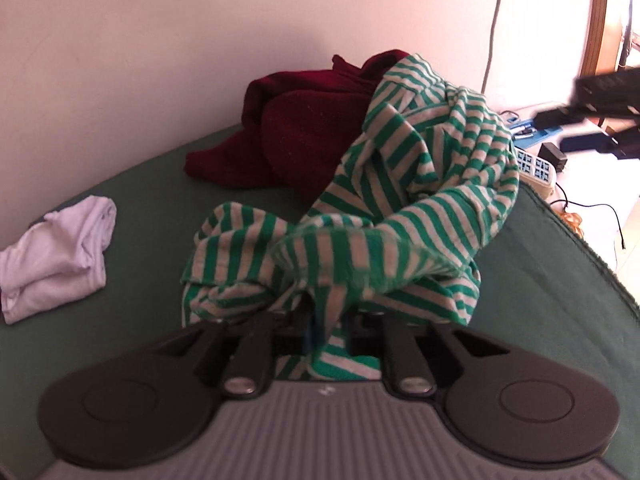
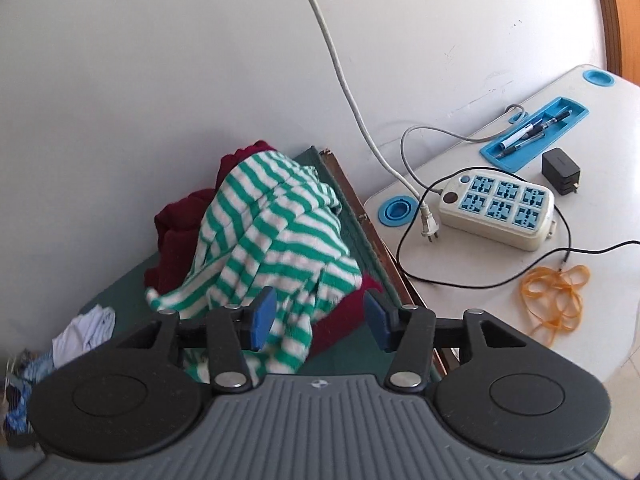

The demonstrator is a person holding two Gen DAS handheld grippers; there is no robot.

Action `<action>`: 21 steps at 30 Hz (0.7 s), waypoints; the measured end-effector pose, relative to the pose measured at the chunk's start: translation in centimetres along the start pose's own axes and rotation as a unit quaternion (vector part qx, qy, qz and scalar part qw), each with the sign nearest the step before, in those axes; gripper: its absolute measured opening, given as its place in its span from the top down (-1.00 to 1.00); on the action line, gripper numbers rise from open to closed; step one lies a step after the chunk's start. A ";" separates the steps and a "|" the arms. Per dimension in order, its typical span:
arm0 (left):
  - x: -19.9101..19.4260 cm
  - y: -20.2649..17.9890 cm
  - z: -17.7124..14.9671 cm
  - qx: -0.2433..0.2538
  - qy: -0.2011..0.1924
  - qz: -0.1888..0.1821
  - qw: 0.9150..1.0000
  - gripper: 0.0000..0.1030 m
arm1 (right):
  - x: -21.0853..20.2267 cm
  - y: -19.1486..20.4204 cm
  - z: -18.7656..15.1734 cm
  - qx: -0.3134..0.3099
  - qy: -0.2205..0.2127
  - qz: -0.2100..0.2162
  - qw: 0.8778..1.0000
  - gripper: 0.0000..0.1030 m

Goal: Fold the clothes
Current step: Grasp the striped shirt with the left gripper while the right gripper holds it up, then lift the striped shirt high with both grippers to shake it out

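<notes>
The left gripper (image 1: 326, 320) pinches the crumpled striped shirt (image 1: 420, 168); the right gripper (image 2: 320, 320) is spread. The dark red garment (image 1: 288, 128) behind also lies unfolded.

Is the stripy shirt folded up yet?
No. The striped shirt is still bunched in a crumpled heap over the red garment, with one end pinched in the left gripper. The right gripper is open.

The shirt (image 1: 404, 184) has green and off-white stripes. The sweater (image 1: 288, 128) behind it is dark red. A small cloth (image 1: 56, 252) is pale lilac, on a dark green table cover (image 1: 132, 200). The power strip (image 2: 500, 208) is cream with light blue sockets, the pen tray (image 2: 536, 132) bright blue, the rubber bands (image 2: 556, 296) orange. The right gripper's pads (image 2: 262, 316) are blue.
</notes>
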State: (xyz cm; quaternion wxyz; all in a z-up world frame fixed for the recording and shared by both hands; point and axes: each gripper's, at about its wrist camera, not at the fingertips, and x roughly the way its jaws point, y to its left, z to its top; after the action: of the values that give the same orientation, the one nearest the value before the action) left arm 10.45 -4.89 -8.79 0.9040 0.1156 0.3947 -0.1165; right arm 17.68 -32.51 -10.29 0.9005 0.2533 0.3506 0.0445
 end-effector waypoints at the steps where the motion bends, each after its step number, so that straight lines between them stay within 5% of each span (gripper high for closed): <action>1: -0.2 -0.4 -0.4 0.006 0.000 0.002 1.000 -0.18 | 1.2 0.2 0.6 0.004 0.000 0.000 1.000 -0.01; 2: -0.2 -0.8 -0.9 0.013 -0.006 0.009 1.000 -0.60 | 2.4 0.4 1.3 0.009 -0.001 -0.001 1.000 -0.01; 3: -0.2 -1.3 -1.1 0.019 -0.013 0.016 1.000 -0.81 | 3.5 0.7 1.9 0.013 -0.001 -0.001 1.000 -0.01; 5: 0.4 -2.2 -0.9 0.026 -0.019 0.028 0.999 -0.83 | 3.7 1.2 2.8 0.013 -0.010 0.009 1.000 -0.01; 7: 1.6 -2.7 0.1 0.030 -0.013 0.052 0.998 -0.82 | 2.8 1.7 3.6 0.009 -0.022 0.025 0.999 0.29; 8: 2.3 -2.9 0.6 0.032 -0.006 0.064 0.997 -0.73 | 2.3 2.0 4.0 0.006 -0.028 0.034 0.999 0.41; 10: 4.5 -2.7 1.4 0.028 0.028 0.067 0.997 0.07 | 1.4 2.5 4.8 0.002 -0.040 0.050 0.998 0.70; 11: 5.4 -2.3 1.6 0.017 0.047 0.062 0.997 0.82 | 1.0 2.8 5.2 -0.001 -0.046 0.058 0.997 0.72; 14: 5.3 -0.9 2.9 -0.027 0.040 0.050 0.998 0.89 | -0.3 3.6 6.4 -0.008 -0.064 0.082 0.995 0.78; 15: 4.7 -0.6 3.6 -0.030 0.026 0.052 0.998 0.90 | -0.8 3.9 6.8 -0.010 -0.070 0.090 0.993 1.00; 19: 0.3 1.2 7.6 -0.034 -0.050 0.049 0.997 0.90 | -7.4 6.3 10.3 -0.034 -0.134 0.139 0.981 1.00; 21: -1.8 2.2 9.0 -0.041 -0.082 0.045 0.995 0.90 | -9.2 7.4 11.7 -0.049 -0.128 0.137 0.981 0.97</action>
State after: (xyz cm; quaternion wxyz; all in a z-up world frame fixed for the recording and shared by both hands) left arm 16.09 -5.28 -1.23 0.9417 0.0868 0.3179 -0.0683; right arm 19.17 -33.43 6.24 0.9347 0.2583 0.1918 0.1513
